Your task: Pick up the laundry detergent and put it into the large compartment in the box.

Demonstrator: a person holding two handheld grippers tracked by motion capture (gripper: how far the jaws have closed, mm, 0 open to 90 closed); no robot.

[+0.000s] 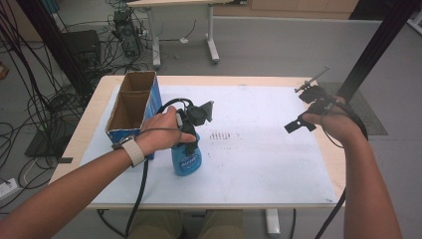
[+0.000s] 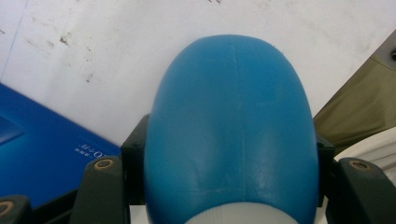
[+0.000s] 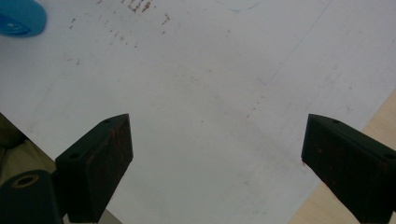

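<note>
Forearms of the person enter from the near edge of the bench (image 1: 99, 89), the left one wearing a pale wristband (image 1: 133, 152). At the left, the left hand (image 1: 161, 130) carries the left gripper (image 1: 191, 144), whose jaws are clamped on the upper body of a blue bottle (image 1: 187, 160). That bottle stands upright on the white sheet (image 1: 259, 164) covering the bench top, left of the sheet's middle and toward the near edge; it bears a printed label on its side. In the left gripper view the blue bottle (image 2: 231, 126) bulges between the two black jaws, each pressed against one flank, with a pale band at the bottom of the picture.

Just to the left of the bottle, by the left edge of the bench, stands an open cardboard box (image 1: 130, 107) with blue outer walls and two compartments; its blue side (image 2: 42, 149) appears close to the gripper in the left gripper view. A black cable (image 1: 139, 194) trails from the left gripper over the near edge.

At the right, the right hand (image 1: 331, 122) holds the right gripper (image 1: 303, 119) above the right edge of the bench, well apart from the bottle. Its jaws stand wide apart with nothing between them; the right gripper view looks down on bare, faintly smudged white sheet (image 3: 210, 93), with the bottle (image 3: 21, 18) at the top left corner.
</note>
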